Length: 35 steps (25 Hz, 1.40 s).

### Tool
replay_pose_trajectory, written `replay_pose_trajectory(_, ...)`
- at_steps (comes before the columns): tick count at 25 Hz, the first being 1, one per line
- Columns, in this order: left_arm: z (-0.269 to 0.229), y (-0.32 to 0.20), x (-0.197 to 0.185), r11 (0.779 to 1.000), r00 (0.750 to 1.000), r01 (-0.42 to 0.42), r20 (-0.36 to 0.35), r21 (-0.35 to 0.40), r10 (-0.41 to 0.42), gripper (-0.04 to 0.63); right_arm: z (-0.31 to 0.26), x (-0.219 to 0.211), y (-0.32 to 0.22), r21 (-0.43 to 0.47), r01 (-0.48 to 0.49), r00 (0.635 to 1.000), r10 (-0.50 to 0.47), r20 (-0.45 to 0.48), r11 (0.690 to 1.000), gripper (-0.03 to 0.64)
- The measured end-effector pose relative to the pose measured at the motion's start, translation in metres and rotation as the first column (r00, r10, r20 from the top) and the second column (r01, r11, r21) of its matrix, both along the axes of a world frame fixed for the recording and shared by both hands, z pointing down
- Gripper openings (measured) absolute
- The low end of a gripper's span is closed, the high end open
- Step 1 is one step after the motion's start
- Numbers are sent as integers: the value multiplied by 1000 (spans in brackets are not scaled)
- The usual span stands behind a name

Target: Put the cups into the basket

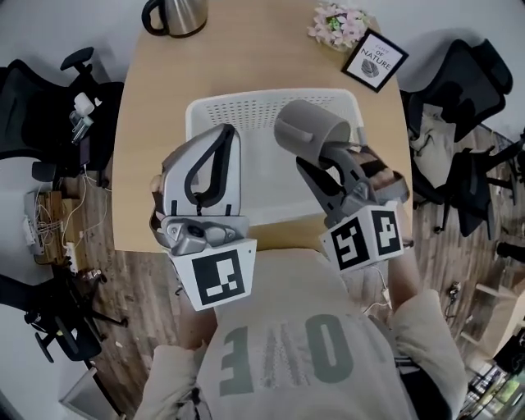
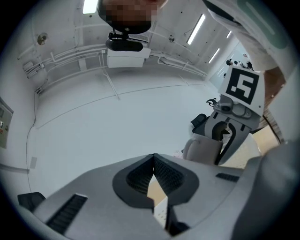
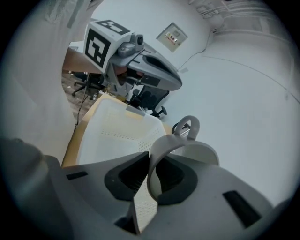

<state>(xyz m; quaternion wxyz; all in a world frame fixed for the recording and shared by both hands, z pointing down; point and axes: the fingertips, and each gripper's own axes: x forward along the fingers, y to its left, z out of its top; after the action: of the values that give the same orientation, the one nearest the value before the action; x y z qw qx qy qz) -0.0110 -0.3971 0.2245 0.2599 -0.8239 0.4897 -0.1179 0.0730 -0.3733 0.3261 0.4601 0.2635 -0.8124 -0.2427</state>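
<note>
A grey cup [image 1: 312, 131] with a handle hangs tilted over the right part of the white perforated basket [image 1: 271, 108]. My right gripper [image 1: 330, 161] is shut on the cup's rim. In the right gripper view the cup's wall [image 3: 152, 161] sits between the pads, with its handle [image 3: 187, 126] on the far side and the basket [image 3: 115, 129] below. My left gripper [image 1: 223, 133] hovers over the basket's left side, its jaws closed together and empty. The left gripper view shows its tips [image 2: 153, 161] meeting, and the right gripper [image 2: 229, 124] with the cup [image 2: 201, 150] beyond.
The basket stands on a wooden table [image 1: 148, 123]. At the table's far edge are a metal kettle [image 1: 175, 15], pink flowers [image 1: 338, 25] and a framed sign [image 1: 374, 59]. Black office chairs [image 1: 459, 82] flank the table, and cables lie on the floor at the left.
</note>
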Motion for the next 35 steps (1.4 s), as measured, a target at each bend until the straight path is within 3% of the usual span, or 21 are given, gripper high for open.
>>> replay_pose_trajectory(4,11,-14,-17,999,1000,13,-20,-31,-14,11,30,-13,-7,-103,88,982,-103,-156,991,43)
replay_pose_trajectory(10,27,-39,-28,997,997,19,-70,-78,-24,11,75,-19,-16,-246,174,905,-254,-343,953,41)
replay_pose_trajectory(16,37,-54,-31,994,996,4,-87,-108,-13,11,121,-17,-10,-404,203,847,-366,-385,892,31)
replay_pose_trajectory(19,39,-60,-32,993,996,-3,-91,-118,-8,11,147,-17,-6,-467,222,803,-432,-411,856,31)
replay_pose_trajectory(26,44,-66,-35,990,996,-1,-92,-141,-13,11,199,-10,-7,-544,240,686,-537,-491,804,29)
replay_pose_trajectory(32,52,-71,-36,988,998,27,-45,-151,-34,11,225,5,-12,-565,227,606,-569,-555,793,29)
replay_pose_trajectory(35,53,-72,-40,988,998,35,-54,-152,-44,11,233,10,-12,-578,201,591,-568,-573,791,35)
